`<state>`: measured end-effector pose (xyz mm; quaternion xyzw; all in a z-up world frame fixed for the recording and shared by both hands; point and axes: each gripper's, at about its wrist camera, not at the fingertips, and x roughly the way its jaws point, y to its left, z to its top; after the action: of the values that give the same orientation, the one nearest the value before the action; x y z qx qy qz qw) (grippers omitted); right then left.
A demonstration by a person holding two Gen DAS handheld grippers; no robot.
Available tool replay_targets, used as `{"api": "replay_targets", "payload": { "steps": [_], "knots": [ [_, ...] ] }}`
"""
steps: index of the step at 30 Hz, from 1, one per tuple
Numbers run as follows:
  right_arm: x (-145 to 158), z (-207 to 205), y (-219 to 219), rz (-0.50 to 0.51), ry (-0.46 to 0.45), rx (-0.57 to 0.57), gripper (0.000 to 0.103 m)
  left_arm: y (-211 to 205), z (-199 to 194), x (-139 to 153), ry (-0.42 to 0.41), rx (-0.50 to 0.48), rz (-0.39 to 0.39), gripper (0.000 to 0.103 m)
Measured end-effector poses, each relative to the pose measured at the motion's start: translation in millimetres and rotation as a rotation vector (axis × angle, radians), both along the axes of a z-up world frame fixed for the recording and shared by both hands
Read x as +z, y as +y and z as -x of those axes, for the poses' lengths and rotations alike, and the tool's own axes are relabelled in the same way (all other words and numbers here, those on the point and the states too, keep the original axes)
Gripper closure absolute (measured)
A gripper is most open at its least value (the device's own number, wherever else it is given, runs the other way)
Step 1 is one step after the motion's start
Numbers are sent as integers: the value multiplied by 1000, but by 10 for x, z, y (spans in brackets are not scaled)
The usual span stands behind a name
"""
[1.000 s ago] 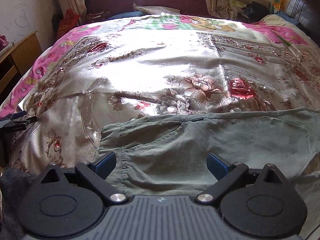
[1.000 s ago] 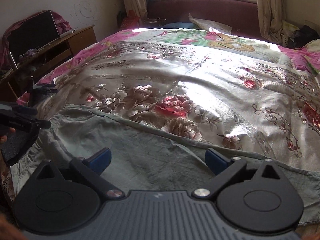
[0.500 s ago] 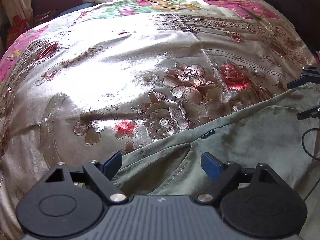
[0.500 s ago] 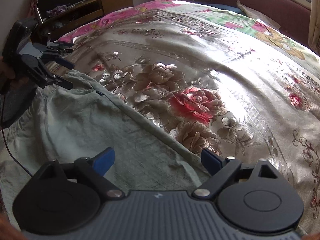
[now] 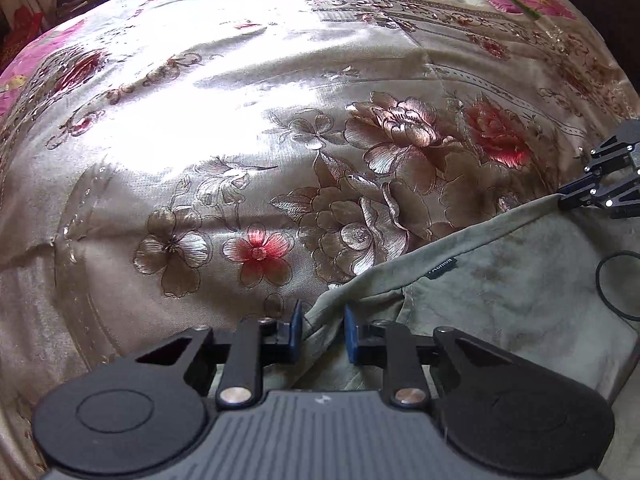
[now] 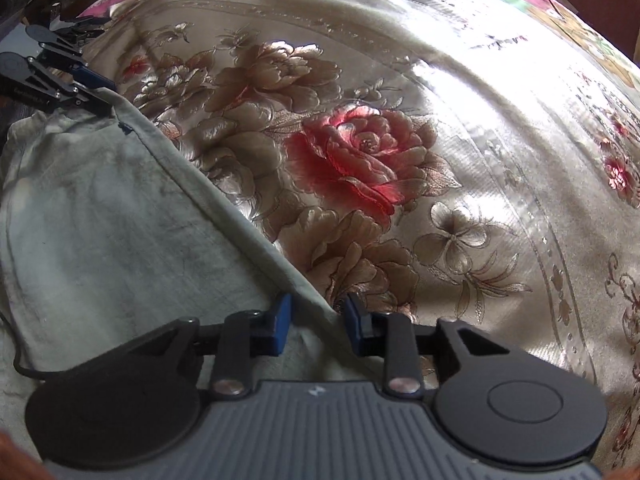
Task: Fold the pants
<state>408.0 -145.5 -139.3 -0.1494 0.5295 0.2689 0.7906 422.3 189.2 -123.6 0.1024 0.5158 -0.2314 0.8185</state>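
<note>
pants (image 5: 500,292) label (image 5: 442,267) unreadable; left gripper (image 5: 320,334) straddles edge

Left gripper (image 5: 320,334) with ribbed grey body bearing a small white logo, two black round discs, black linkage arms with silver rivets, blue finger pads (image 5: 296,334), right gripper (image 6: 316,324) of the same build, thin black cable (image 6: 16,354) trailing beside it
</note>
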Motion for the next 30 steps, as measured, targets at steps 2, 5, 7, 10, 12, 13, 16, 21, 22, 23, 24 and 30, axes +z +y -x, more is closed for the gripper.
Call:
{"api": "replay_targets", "payload": {
  "steps": [2,5,7,10,12,13,16,21,22,23,24,30],
  "knots": [
    [40,30,8,3,-1,2,101,-45,74,26,-19,5,-9,81],
    [186,156,18,3,-31,-18,101,-93,213,128,-45,19,-6,82],
    [345,266,8,-11,-53,-23,101,-107,312,231,-63,24,2,82],
    [625,453,-31,-32,-89,-35,101,-106,470,421,-85,37,24,82],
    [800,587,-62,-44,-112,-40,101,-92,606,580,-103,48,44,82],
    [907,676,-80,-47,-126,-43,102,-93,670,642,-111,51,48,82],
    [1111,912,-90,-44,-160,-39,101,-96,888,836,-133,53,59,82],
    [1321,1343,-36,-33,-213,-22,102,-89,1293,1095,-178,59,56,82],
    [1346,1419,-26,-34,-222,-22,102,-81,1370,1120,-185,66,58,82],
    [1367,1506,-15,-33,-231,-22,102,-71,1468,1137,-190,73,59,82],
    [1385,1577,-4,-32,-239,-22,102,-60,1536,1144,-193,78,60,82],
    [1434,2076,88,-27,-257,2,102,138,2102,1070,-182,173,136,82]
  ]
}}
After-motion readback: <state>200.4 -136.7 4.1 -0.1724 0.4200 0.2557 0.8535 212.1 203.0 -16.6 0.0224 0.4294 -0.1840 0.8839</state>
